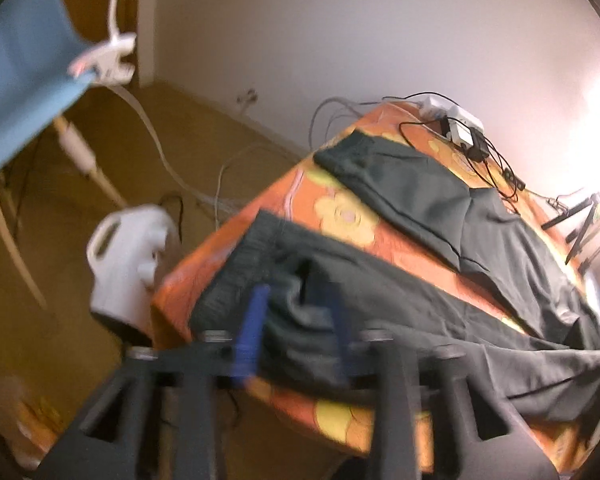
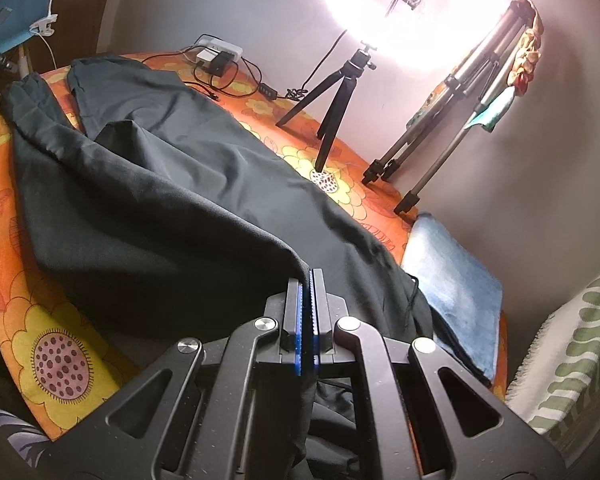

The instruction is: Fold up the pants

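Note:
Dark green pants (image 1: 440, 208) lie spread on an orange flowered tablecloth (image 1: 340, 216), legs apart. In the blurred left wrist view my left gripper (image 1: 296, 300) is open, its blue fingers (image 1: 254, 320) on either side of a bunched fold at the near leg's cuff end. In the right wrist view my right gripper (image 2: 309, 280) is shut on an edge of the pants (image 2: 160, 208) and lifts it into a ridge above the cloth (image 2: 40, 320).
A small black tripod (image 2: 336, 104) with a bright ring light, a larger tripod (image 2: 452, 128), a power strip with cables (image 2: 216, 54) and a folded blue towel (image 2: 456, 284) sit on the table. A white jug (image 1: 128, 264) stands on the floor by the table corner.

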`<state>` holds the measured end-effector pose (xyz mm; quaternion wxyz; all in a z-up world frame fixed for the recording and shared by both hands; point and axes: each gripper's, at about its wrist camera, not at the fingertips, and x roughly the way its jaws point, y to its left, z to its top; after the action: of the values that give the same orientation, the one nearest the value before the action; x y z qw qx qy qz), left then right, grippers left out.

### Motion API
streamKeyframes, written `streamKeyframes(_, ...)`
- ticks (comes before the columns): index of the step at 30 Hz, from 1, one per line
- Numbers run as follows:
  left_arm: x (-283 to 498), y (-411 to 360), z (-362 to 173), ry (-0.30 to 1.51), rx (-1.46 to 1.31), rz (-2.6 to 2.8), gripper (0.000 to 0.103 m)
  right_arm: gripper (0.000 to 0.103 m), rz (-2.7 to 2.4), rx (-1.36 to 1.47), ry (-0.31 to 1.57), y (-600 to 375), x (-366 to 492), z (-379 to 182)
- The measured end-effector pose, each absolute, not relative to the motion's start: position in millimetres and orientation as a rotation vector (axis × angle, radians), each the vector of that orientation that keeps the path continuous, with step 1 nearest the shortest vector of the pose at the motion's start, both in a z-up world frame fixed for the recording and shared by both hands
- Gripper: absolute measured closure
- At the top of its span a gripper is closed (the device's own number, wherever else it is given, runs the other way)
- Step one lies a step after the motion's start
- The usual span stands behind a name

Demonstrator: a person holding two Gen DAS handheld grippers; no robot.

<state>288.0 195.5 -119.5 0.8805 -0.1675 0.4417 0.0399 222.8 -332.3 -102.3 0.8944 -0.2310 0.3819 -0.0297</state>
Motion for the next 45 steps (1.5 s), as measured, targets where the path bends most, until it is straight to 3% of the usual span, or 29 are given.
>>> streamKeyframes(7, 284.9, 196.3, -150.6, 1.038, -0.615, 0.084, 0.058, 0.100, -0.057, -0.471, 0.776, -331.8, 222.7, -102.1)
streamKeyframes(13, 292.1, 186.7, -152.4, 1.011, -0.609, 0.148, 0.062, 0.099, -0.052, -0.464, 0.772, -334.1, 218.6, -100.5)
streamKeyframes(14, 293.8, 184.5, -152.8, 0.999, -0.602, 0.154, 0.082, 0.099, -0.051, -0.465, 0.772, -334.1, 218.4, -100.8)
streamKeyframes(16, 298.5, 182.3, -158.8, 1.000, -0.597, 0.154, 0.103, 0.099, -0.051, -0.467, 0.771, -334.4, 218.3, -101.8)
streamKeyframes(27, 284.0, 187.7, -132.8, 0.868, -0.536, 0.148, 0.103, 0.100, -0.058, -0.480, 0.744, -331.8, 208.2, -91.0)
streamKeyframes(39, 293.2, 137.9, -106.7, 0.890, -0.088, -0.023, 0.103, 0.100, -0.112, -0.493, 0.760, -345.3, 242.7, -98.6)
streamKeyframes(45, 276.9, 75.8, -109.9, 0.957, 0.232, -0.292, 0.095, 0.100, -0.107, -0.485, 0.792, -349.7, 252.5, -108.0)
